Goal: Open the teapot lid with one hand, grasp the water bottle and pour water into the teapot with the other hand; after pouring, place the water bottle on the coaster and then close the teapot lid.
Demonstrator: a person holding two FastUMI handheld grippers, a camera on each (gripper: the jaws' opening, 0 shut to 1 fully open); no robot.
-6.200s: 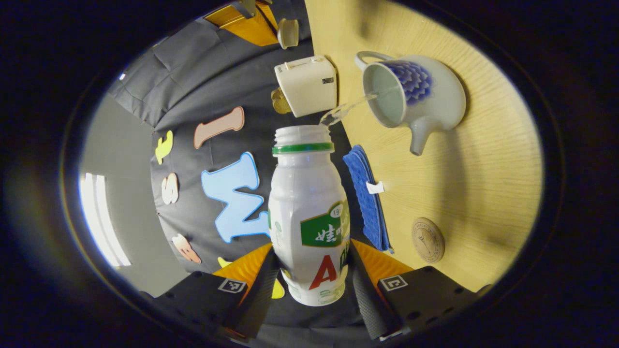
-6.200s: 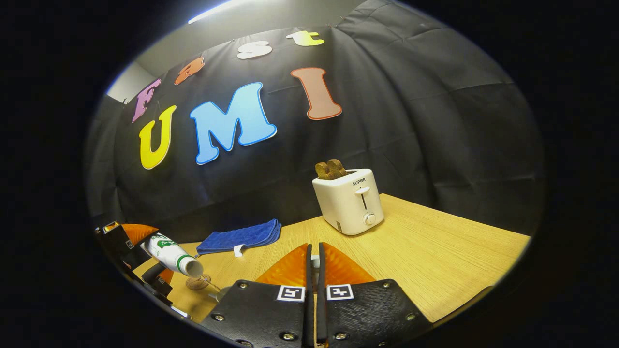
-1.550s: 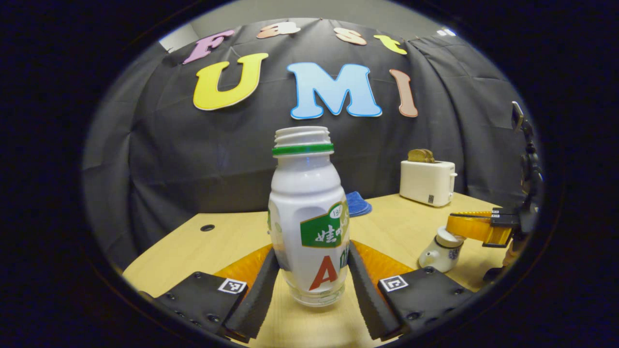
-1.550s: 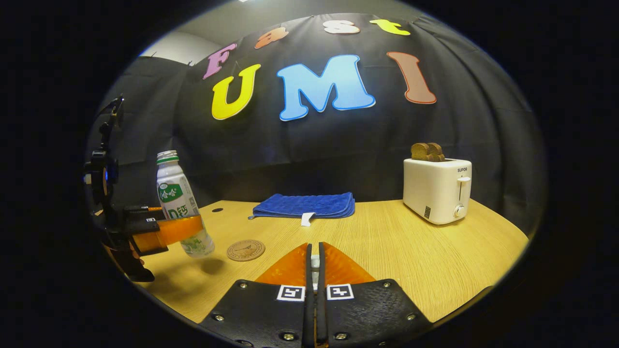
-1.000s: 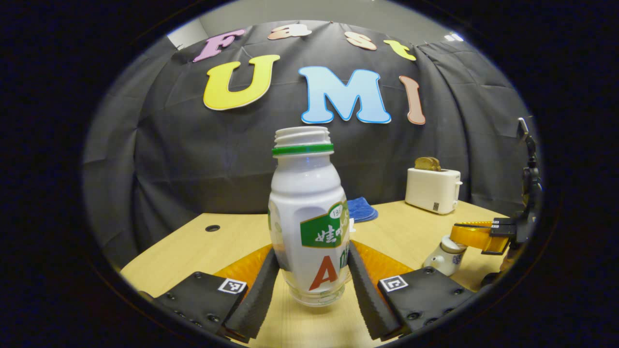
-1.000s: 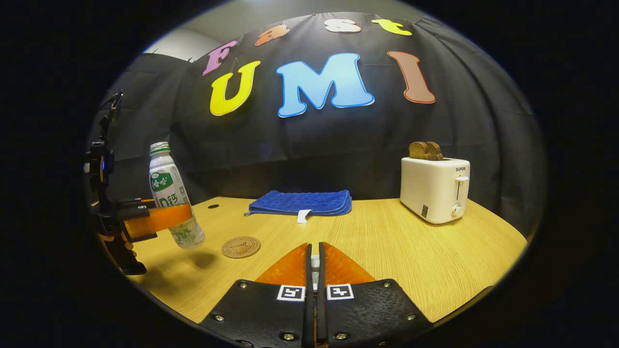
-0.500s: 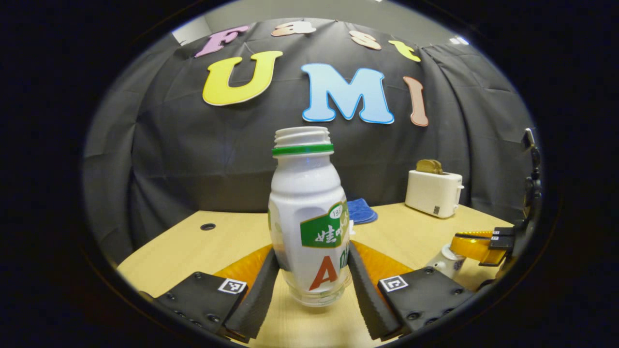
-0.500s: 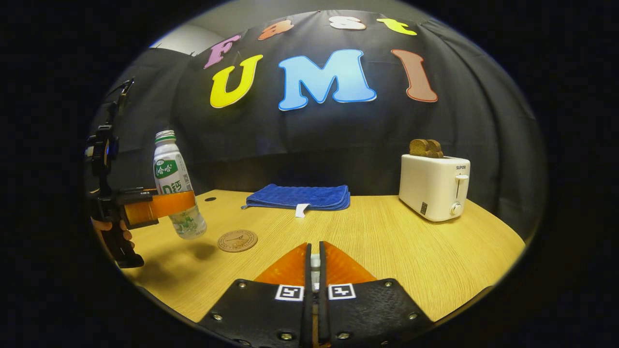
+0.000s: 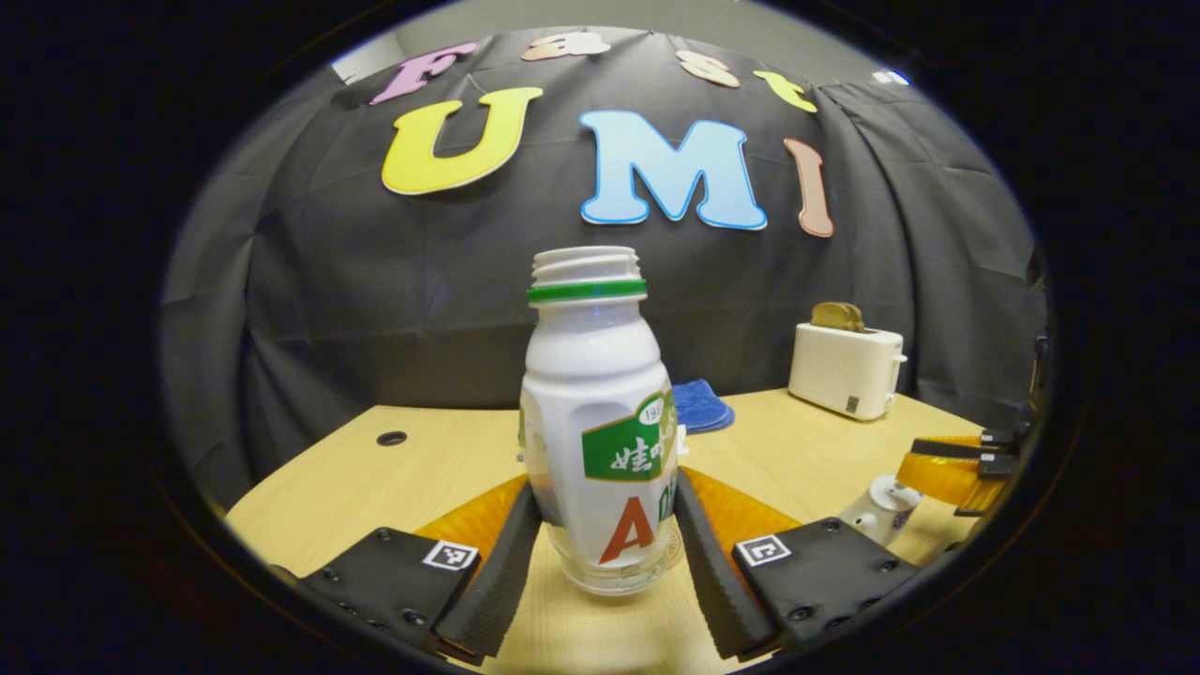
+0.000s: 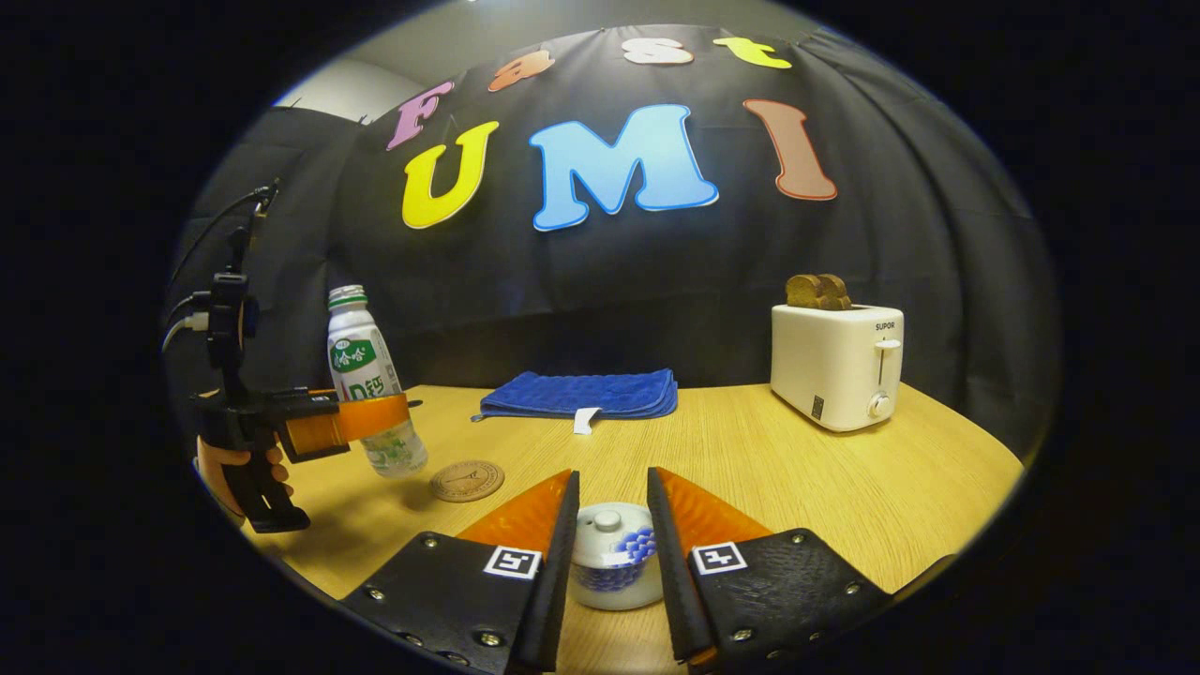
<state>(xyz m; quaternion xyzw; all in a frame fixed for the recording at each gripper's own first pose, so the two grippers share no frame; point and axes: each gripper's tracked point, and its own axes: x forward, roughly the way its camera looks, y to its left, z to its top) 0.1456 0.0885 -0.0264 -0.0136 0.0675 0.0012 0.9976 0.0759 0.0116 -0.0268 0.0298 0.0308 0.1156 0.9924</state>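
Left gripper (image 9: 600,553) clamped on upright water bottle (image 9: 597,422), above bench (image 10: 797,478), just left of coaster (image 10: 467,480). Right gripper (image 10: 609,548) spread, lidded teapot (image 10: 611,555) between fingers, untouched.

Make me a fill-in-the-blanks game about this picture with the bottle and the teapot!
1. The left gripper is holding the ____.
2. The teapot has its ____ on.
3. Bread sticks out of the white ____.
4. The folded cloth is ____.

Missing words: bottle, lid, toaster, blue
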